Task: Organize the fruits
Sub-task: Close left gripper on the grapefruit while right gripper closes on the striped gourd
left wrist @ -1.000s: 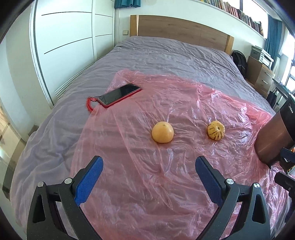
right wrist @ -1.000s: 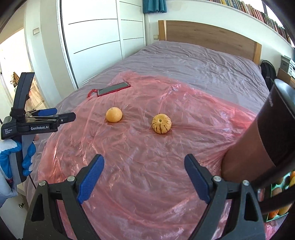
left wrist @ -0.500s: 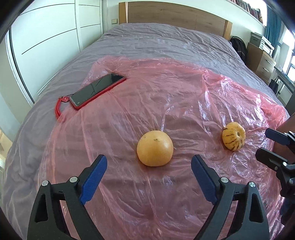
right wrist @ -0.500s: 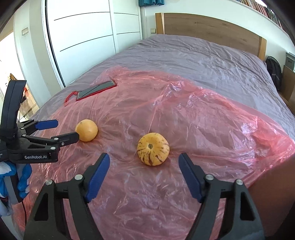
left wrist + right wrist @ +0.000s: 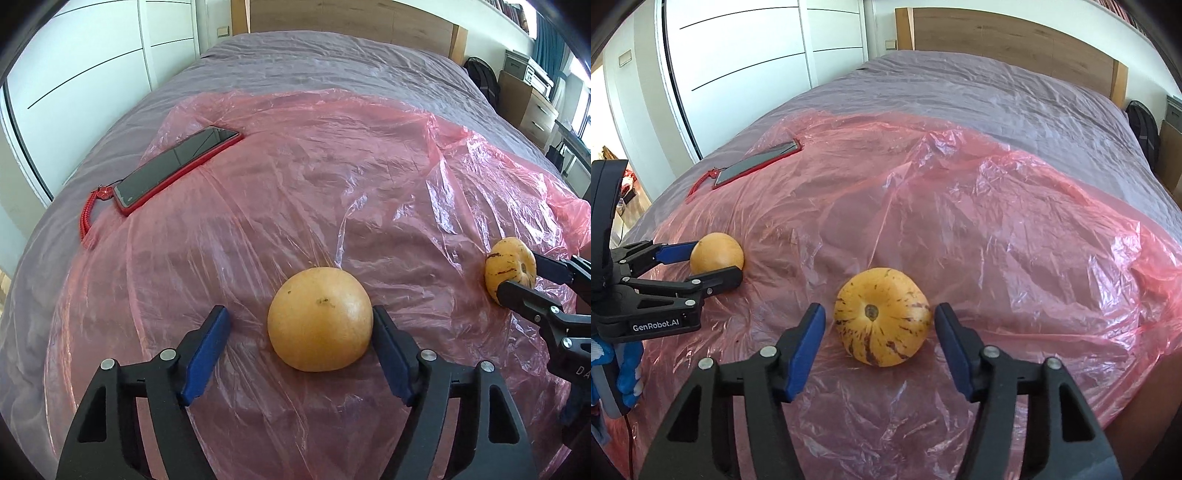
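Note:
A smooth orange fruit (image 5: pixel 320 325) lies on the pink plastic sheet (image 5: pixel 332 166), between the blue pads of my left gripper (image 5: pixel 300 317). Its jaws are closing; the right pad (image 5: pixel 388 350) is at the fruit's side, while a gap remains on the left. A yellow fruit with dark stripes (image 5: pixel 882 317) lies stem-up between the pads of my right gripper (image 5: pixel 879 314), whose jaws are closing with a small gap on each side. Each wrist view shows the other gripper astride its fruit: left gripper (image 5: pixel 716 263) around the orange fruit (image 5: pixel 716 256), right gripper (image 5: pixel 517 275) around the striped fruit (image 5: pixel 509 267).
A phone in a red case (image 5: pixel 177 170) with a red cord lies at the sheet's far left corner. The sheet covers a grey bedspread (image 5: pixel 979 92). White wardrobe doors (image 5: pixel 746 55) stand to the left. A blue-gloved hand (image 5: pixel 628 373) holds the left gripper.
Both grippers have come down and forward until each fruit sits between its fingers. Both pairs of jaws have narrowed, the left more than the right.

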`<state>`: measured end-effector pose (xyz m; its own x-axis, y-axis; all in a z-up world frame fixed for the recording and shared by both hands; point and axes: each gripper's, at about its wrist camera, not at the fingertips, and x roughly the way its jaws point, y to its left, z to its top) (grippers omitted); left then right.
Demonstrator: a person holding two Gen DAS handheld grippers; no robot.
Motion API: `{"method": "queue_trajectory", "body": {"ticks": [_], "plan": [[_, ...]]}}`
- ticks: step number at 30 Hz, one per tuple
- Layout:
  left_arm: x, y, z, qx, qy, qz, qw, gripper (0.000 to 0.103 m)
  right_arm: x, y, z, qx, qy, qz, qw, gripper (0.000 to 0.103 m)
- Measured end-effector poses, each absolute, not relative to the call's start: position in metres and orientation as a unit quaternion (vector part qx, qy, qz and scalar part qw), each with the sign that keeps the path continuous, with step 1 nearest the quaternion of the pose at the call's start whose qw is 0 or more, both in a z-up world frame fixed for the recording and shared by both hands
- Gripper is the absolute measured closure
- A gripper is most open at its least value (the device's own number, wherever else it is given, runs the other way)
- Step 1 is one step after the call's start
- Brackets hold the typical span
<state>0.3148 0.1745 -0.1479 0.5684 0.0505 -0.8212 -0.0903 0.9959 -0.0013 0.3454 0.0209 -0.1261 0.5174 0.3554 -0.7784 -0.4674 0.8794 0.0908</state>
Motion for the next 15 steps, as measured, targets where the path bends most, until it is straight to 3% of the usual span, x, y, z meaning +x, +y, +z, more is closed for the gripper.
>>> {"method": "queue_trajectory", "body": {"ticks": [4, 9, 12, 15], "plan": [[0.3161, 0.1732, -0.1519, -0.015, 0.461, 0.041, 0.886, 0.033, 0.3479, 0.0228, -0.1338, -0.064, 0.433, 0.239, 0.867, 0.026], [0.3194, 0.1682, -0.1545, -0.004, 0.462, 0.036, 0.886, 0.041, 0.3502, 0.0270, -0.1372, -0.071, 0.432, 0.242, 0.866, 0.027], [0.3183, 0.1657, -0.1530, -0.008, 0.461, 0.021, 0.887, 0.056, 0.3521, 0.0260, -0.1372, -0.068, 0.434, 0.246, 0.864, 0.028], [0.3174, 0.1696, -0.1510, -0.021, 0.457, 0.016, 0.889, 0.057, 0.3530, 0.0246, -0.1360, -0.065, 0.437, 0.249, 0.862, 0.029]]}}
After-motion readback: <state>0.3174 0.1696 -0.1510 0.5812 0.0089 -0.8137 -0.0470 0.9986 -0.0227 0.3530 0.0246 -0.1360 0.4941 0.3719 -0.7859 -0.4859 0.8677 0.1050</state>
